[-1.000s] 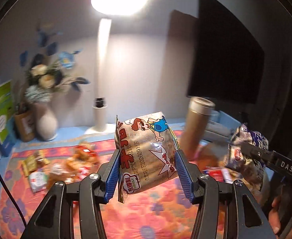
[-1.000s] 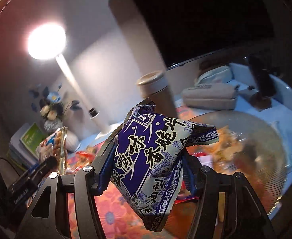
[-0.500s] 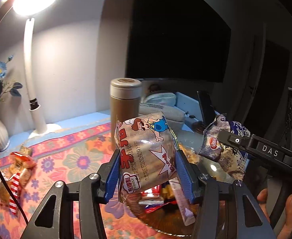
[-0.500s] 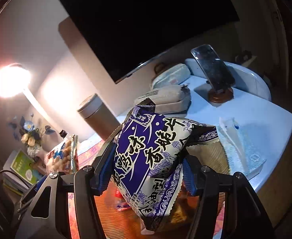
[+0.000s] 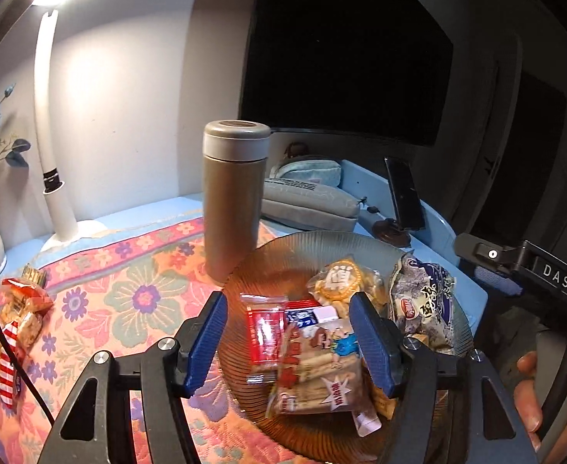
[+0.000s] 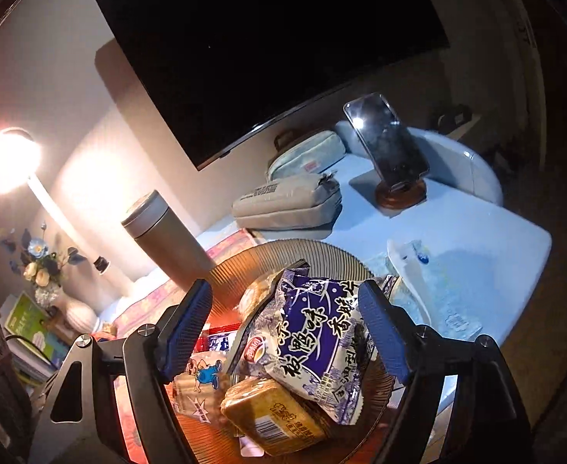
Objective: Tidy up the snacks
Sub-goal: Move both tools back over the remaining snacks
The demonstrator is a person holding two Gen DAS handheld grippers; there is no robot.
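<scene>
A ribbed amber glass plate holds several snack packets. My left gripper is open above it; the cartoon cracker packet lies free on the plate below its jaws. My right gripper is open too; the purple-and-white packet lies on the plate's right side between its spread fingers, not held. A red packet and a round biscuit pack also lie there.
A tan thermos stands just behind the plate. Loose snacks lie left on the floral mat. Pencil cases, a phone on a stand, a lamp, a vase and tissue surround.
Both grippers came down over the plate and opened. The cartoon packet and the purple packet left the jaws and now lie on the plate.
</scene>
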